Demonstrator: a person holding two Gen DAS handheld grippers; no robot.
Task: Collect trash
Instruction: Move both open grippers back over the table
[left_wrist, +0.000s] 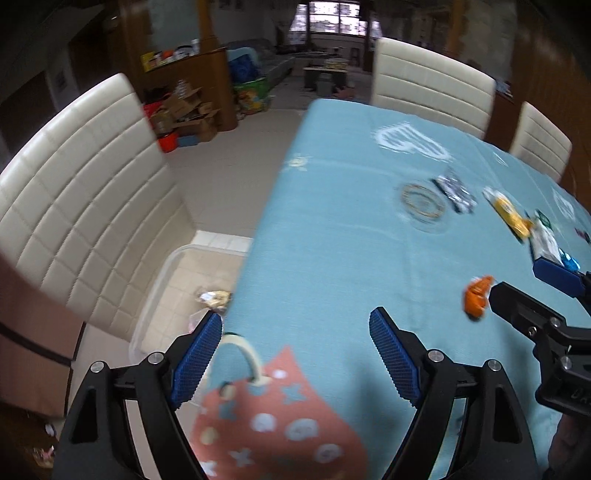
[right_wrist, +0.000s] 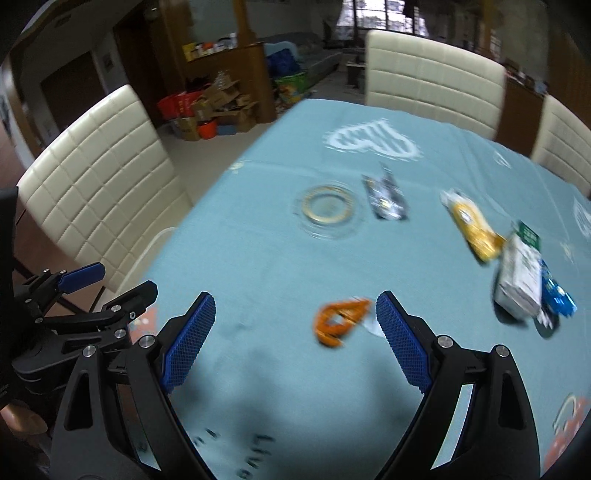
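Observation:
An orange wrapper (right_wrist: 341, 321) lies on the blue tablecloth (right_wrist: 258, 258) just ahead of my right gripper (right_wrist: 295, 325), which is open and empty; it also shows in the left wrist view (left_wrist: 477, 297). A silver wrapper (right_wrist: 386, 195), a yellow wrapper (right_wrist: 474, 229), a white-green packet (right_wrist: 521, 273) and a blue wrapper (right_wrist: 559, 299) lie farther right. My left gripper (left_wrist: 295, 343) is open and empty over the table's left edge. A clear bin (left_wrist: 162, 280) on the floor holds a wrapper (left_wrist: 216, 299).
A glass dish (right_wrist: 328, 210) with a gold rim sits mid-table. Cream chairs (left_wrist: 85, 206) stand at the left side and at the far end (right_wrist: 432, 77). Boxes and clutter (left_wrist: 184, 114) are on the floor beyond.

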